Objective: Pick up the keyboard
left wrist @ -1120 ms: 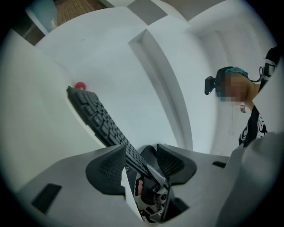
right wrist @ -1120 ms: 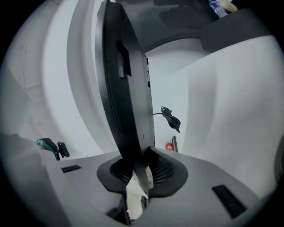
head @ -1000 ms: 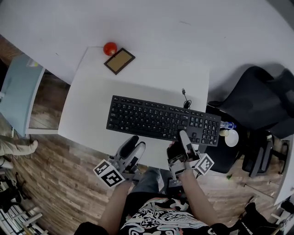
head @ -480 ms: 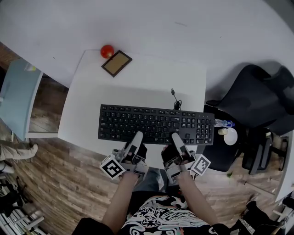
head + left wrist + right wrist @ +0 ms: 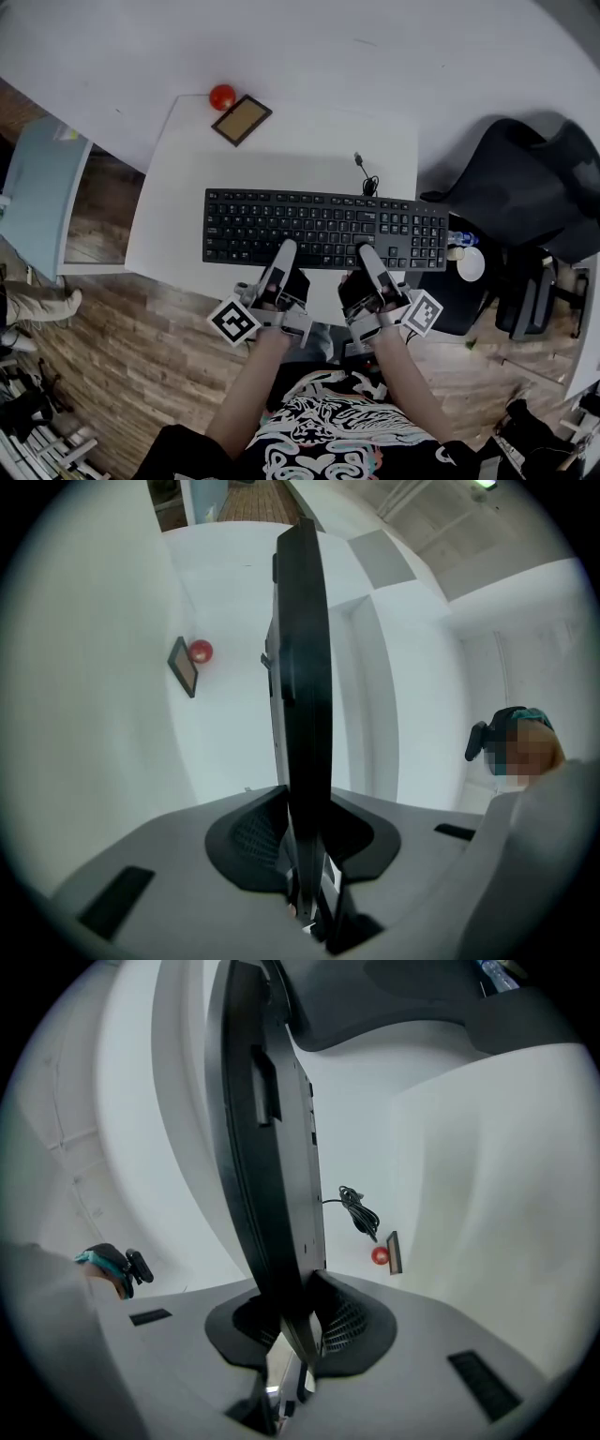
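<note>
the keyboard (image 5: pixel 323 230) is sitting straight now, seeming to rise off the white table (image 5: pixel 281 155) — a second ago it was lying slanted. the left gripper (image 5: pixel 284 255) is closing on its near edge, and the right gripper (image 5: pixel 367 258) is pinching it too.

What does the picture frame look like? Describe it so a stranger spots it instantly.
Find the white table. At its far left corner, past the black keyboard, lies a small frame: flat, dark-edged, tan inside, unlike the round red ball beside it.
</note>
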### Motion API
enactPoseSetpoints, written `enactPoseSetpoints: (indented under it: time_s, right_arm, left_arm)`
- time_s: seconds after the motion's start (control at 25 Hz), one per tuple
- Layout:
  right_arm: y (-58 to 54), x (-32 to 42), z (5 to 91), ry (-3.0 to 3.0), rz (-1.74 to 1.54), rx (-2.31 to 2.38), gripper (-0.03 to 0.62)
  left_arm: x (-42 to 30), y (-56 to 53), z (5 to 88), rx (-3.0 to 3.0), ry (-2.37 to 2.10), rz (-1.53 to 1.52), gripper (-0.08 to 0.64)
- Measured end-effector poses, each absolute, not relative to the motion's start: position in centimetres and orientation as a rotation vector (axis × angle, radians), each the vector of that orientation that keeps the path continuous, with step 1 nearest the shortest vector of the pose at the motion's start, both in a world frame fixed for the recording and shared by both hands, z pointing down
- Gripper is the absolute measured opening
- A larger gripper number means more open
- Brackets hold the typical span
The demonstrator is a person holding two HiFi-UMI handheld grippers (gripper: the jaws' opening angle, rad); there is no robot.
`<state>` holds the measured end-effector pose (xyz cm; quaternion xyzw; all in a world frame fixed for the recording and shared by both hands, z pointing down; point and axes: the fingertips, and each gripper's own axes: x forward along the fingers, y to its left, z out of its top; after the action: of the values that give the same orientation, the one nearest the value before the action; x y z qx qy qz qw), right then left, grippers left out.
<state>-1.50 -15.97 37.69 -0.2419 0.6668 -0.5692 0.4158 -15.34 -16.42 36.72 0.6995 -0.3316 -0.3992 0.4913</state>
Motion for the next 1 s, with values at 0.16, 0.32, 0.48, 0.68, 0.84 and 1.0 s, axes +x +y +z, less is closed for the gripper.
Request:
enactPoseSetpoints:
  time_s: [0.16,0.32,0.48,0.68,0.84,1.0]
  right_arm:
    - [-15.8,-2.0,36.1,1.701,-1.408,-0.589,0.084]
    - [-15.6,-2.1,35.7,1.718,-1.413,-0.575,0.084]
    - [-15.5,-1.9,35.0,1.762,-1.434,-0.545,0.084]
    - [-15.4,-2.0,34.6,1.792,-1.482,-0.512,0.084]
    - [-15.4,-1.5,35.0,1.788,-1.509,-0.498,0.084]
    - [-15.6,-1.0,35.7,1.782,-1.547,-0.504,0.084]
  left_arm:
    - [-15.7,-16.2,35.6,1.711,-0.785,-0.971,0.092]
    - [-15.7,-15.9,35.0,1.709,-0.777,-1.001,0.092]
    - [-15.5,-15.4,34.5,1.703,-0.792,-1.041,0.091]
    - [-15.4,-14.5,34.3,1.657,-0.843,-1.076,0.091]
    - [-14.8,-14.1,34.6,1.642,-0.877,-1.087,0.091]
    - [-14.4,-14.2,35.0,1.625,-0.897,-1.093,0.091]
